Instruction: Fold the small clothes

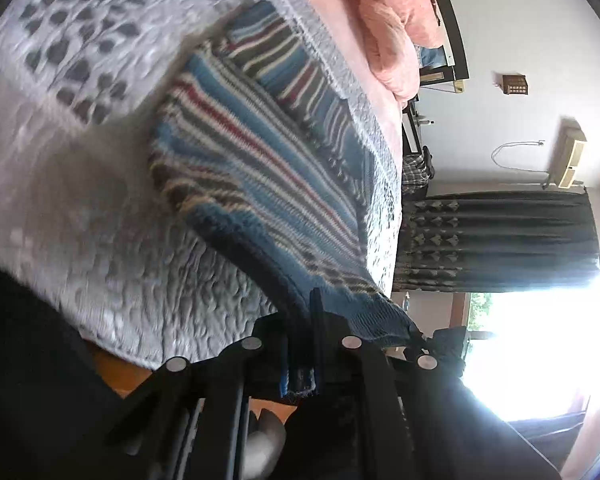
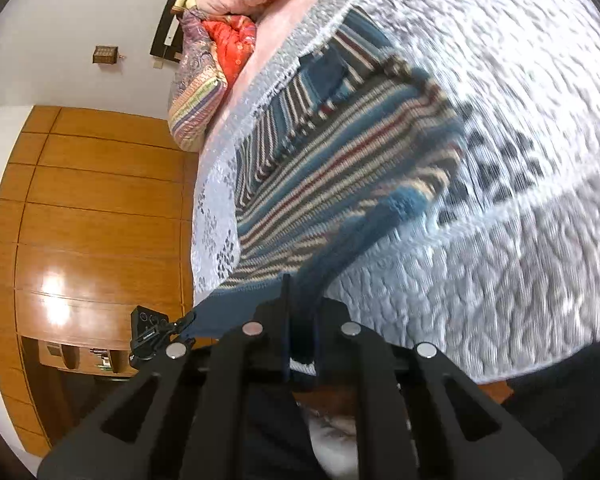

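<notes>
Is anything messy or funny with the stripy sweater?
The sweater lies crooked on the bed, one sleeve folded over. Both grippers pinch its blue hem, lifting it. No damage shows.

Open quilted bedspread (image 1: 112, 216) on both sides of striped knit sweater (image 1: 268, 160); beyond it, blocked by pink bedding pile (image 1: 396, 40) near the headboard.

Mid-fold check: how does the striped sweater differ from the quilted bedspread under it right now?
The striped sweater is knit in blue, red and cream bands; the quilted bedspread is pale grey with dark leaf prints. The sweater's hem is lifted, clamped by the left gripper and the right gripper; the bedspread lies flat. The sweater covers only part of the much wider bedspread. Both are soft textiles.
</notes>
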`<action>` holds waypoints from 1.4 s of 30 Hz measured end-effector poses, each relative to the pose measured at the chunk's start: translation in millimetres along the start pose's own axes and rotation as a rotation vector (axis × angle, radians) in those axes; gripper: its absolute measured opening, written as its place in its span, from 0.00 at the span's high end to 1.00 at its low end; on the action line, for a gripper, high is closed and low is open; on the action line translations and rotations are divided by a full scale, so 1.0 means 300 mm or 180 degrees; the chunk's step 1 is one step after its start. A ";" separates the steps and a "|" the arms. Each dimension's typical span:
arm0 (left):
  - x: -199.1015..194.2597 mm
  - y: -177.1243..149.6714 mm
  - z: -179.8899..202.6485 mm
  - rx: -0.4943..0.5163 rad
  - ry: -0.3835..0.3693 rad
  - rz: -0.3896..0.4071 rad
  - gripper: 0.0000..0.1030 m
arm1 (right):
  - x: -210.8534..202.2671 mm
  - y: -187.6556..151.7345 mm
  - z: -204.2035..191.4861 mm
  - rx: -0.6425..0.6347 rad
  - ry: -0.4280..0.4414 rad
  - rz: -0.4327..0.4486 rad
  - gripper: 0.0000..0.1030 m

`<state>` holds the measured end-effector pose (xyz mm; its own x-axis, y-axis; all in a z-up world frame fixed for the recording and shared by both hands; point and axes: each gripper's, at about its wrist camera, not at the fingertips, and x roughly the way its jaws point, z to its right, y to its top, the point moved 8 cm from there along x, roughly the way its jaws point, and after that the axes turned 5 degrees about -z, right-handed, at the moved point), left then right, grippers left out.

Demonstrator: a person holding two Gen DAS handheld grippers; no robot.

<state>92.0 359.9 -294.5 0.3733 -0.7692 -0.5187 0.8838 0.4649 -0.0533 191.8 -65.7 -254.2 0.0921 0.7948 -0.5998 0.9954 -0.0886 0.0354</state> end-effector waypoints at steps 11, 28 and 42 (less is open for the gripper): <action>0.013 0.270 0.096 0.0072 0.0124 0.0046 0.92 | 0.044 0.301 -0.075 -0.0114 -0.0058 0.0108 0.94; 0.298 0.792 -0.058 -0.0281 0.0528 -0.0181 0.92 | 0.395 0.779 0.066 0.0029 -0.0502 -0.0151 0.94; 0.273 0.956 -0.001 0.0371 0.0501 0.0113 0.42 | 0.355 0.967 0.094 -0.0216 -0.0440 -0.0104 0.59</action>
<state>376.0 430.5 -352.6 0.3641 -0.6710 -0.6460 0.9010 0.4295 0.0618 489.8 -23.7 -330.4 0.0599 0.7061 -0.7056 0.9977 -0.0196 0.0651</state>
